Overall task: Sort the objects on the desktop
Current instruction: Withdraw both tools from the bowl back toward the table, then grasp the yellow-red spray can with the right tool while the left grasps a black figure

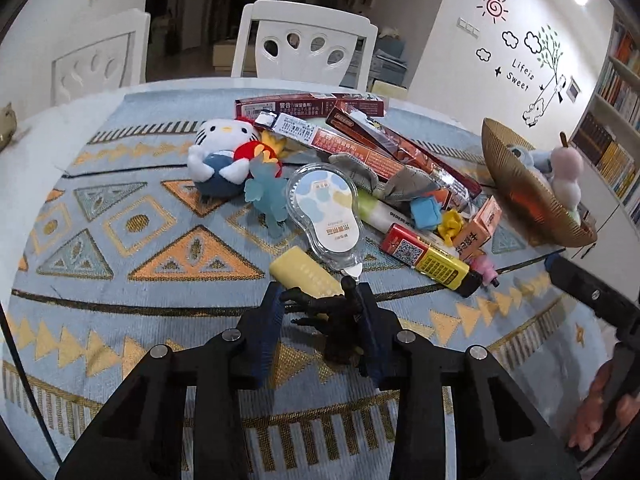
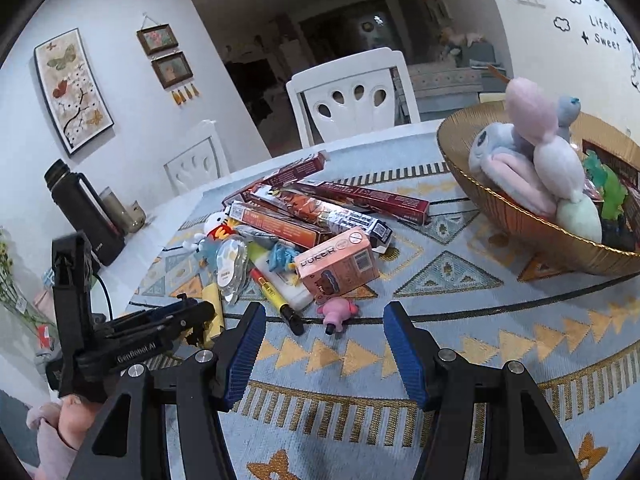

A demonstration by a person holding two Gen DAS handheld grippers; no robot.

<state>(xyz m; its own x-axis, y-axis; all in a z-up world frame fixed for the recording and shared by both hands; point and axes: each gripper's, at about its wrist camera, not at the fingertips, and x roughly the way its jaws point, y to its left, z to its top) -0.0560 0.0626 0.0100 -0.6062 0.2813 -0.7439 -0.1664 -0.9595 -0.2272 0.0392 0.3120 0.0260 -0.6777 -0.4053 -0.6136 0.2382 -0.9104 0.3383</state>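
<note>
Left gripper (image 1: 320, 304) clamped on a small black figurine (image 1: 340, 320) just above the patterned cloth (image 1: 120, 320), yellow eraser (image 1: 306, 270) and clear tape dispenser (image 1: 326, 216) just ahead, cluttered pile beyond — right gripper (image 2: 324, 324) open, empty, pink pig toy (image 2: 338, 312) just ahead, gold bowl (image 2: 520, 216) of plush toys farther right.

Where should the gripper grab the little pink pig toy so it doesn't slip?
Judging from the right wrist view, the pink pig toy lies alone on the tablecloth, just in front of the open right gripper. Its round body looks like the widest, softest part. I would probably come down from above and pinch the body across its sides, avoiding the small ears and the dark end.
</note>
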